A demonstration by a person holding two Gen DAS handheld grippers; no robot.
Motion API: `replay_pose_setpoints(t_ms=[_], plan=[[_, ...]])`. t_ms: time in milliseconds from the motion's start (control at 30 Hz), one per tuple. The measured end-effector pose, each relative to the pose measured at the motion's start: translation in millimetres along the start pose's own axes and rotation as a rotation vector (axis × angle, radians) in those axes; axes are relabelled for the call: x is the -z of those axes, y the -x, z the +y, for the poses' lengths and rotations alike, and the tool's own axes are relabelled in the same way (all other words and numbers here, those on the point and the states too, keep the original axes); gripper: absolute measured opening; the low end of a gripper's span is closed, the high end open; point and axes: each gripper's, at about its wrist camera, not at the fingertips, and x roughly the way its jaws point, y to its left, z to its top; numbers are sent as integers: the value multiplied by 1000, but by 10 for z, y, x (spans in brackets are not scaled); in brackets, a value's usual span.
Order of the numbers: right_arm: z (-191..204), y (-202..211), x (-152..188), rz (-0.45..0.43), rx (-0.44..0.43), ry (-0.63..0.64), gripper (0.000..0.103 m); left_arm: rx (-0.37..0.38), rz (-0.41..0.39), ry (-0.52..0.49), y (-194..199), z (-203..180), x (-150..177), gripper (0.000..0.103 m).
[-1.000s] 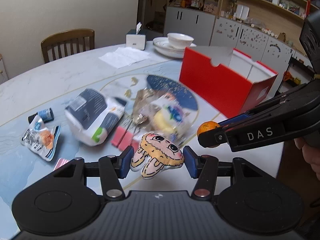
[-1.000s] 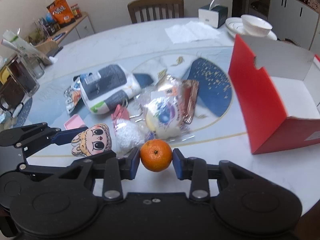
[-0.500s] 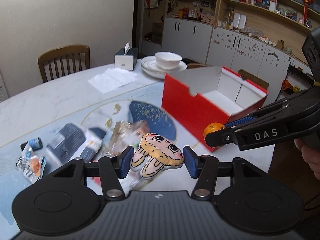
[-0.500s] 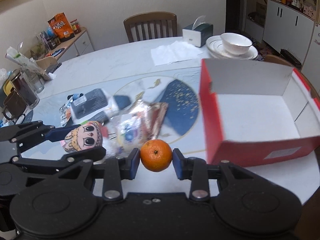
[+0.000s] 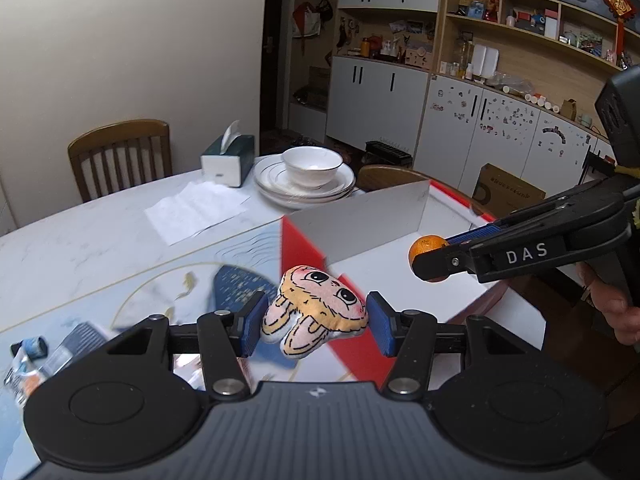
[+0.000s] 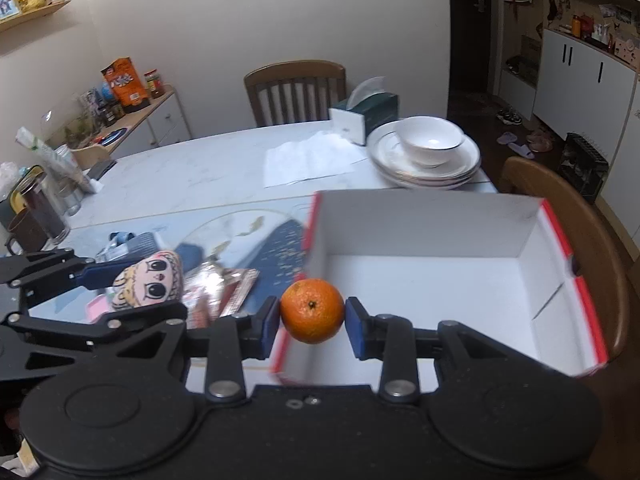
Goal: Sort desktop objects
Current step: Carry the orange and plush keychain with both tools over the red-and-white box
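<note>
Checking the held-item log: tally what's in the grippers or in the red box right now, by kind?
Fruit: 1, the orange in the right gripper
Plush toy: 1, the plush face in the left gripper
In the red box: 0
Total: 2

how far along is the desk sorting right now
Nothing looks sorted yet: the red box shows an empty white floor. In hand: the left gripper clamps the bunny plush, the right gripper clamps the orange over the box's near edge. Left: the snack packets on the table.
</note>
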Motion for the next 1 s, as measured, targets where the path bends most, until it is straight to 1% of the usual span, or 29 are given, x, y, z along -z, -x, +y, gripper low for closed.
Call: replay_pose_setpoints(t_ms=[267,633,833,1000], plan=[[-532,-41,-69,11,31,-13,34,-15,1,-15,-313,-278,-227,53],[-1146,-159,-126,36,81,-38,34,23,44,-103,-841,-598,-558,53],[-1414,-273,-106,65,99,-44,34,59,99,-138,-1189,-726,-666,53],[-1540,-441,-74,110,105,-18,34,77,175,-192,-1505,-835,-667,53]])
